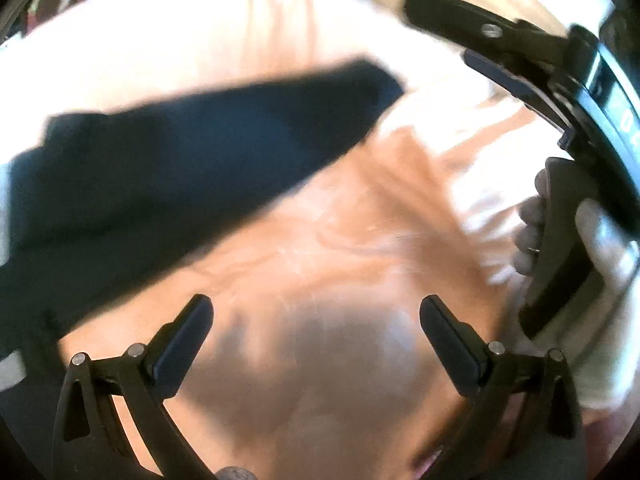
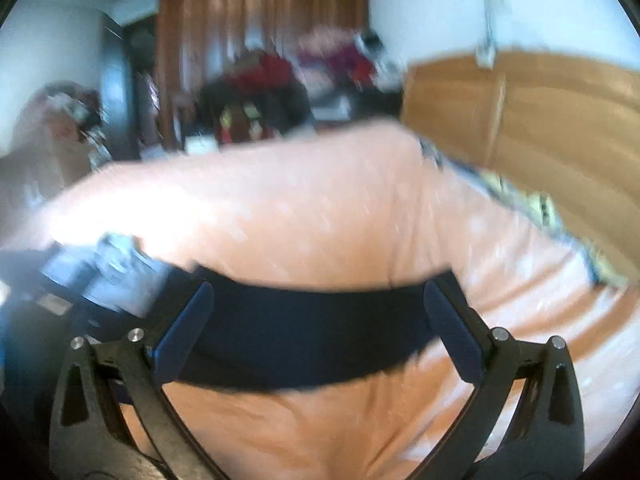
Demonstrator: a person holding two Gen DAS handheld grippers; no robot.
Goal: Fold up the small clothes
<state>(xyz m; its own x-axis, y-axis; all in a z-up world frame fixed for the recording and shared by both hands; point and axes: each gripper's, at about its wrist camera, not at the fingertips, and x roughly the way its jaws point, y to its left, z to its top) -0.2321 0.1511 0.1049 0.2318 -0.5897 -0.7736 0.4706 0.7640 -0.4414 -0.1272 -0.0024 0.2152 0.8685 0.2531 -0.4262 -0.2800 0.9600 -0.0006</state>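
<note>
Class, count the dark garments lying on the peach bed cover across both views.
1: a dark garment on the cover, left of the open left gripper. More may lie out of view.

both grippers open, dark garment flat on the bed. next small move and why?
Probably lower the right gripper onto the near edge of the dark garment and close on it. Its jaws stand open with the cloth spanning the gap between them, nothing gripped. The left gripper, also open, hovers over bare peach bedsheet, with the garment off to its left. Frames are blurred, so contact is unclear.
</note>
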